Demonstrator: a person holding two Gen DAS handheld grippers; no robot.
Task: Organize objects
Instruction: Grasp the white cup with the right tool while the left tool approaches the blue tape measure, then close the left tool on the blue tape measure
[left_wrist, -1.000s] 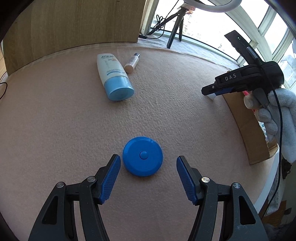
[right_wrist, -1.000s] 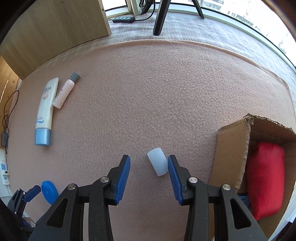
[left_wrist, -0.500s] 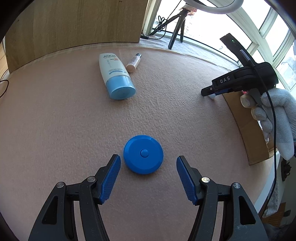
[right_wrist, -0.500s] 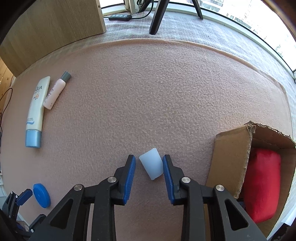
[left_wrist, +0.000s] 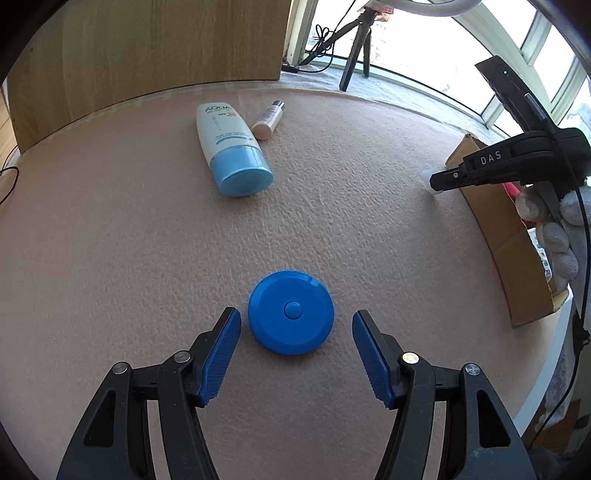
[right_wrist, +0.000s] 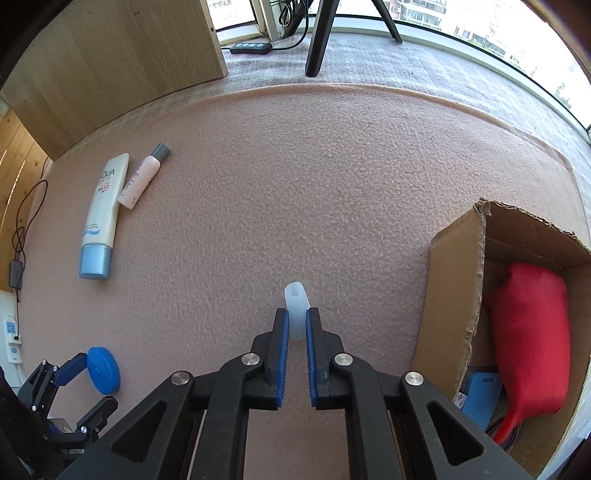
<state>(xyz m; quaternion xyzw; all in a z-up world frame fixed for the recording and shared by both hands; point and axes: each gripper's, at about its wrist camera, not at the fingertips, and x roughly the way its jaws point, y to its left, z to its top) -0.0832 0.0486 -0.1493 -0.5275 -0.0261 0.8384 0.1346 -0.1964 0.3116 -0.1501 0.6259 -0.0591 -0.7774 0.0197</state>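
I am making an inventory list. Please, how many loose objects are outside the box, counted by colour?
Blue: 1, the round blue case between the open left gripper fingers.
White with blue cap: 1, the sunscreen tube.
Pink with grey cap: 1, the small bottle.
Translucent white: 1, the small cap clamped in the right gripper.
Total: 4

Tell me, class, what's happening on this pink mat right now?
A person is tidying items with handheld tongs. The right tongs are shut on a small translucent white cap, next to the cardboard box holding a red pouch. The left tongs are open around a blue round case. A sunscreen tube and small bottle lie farther away.
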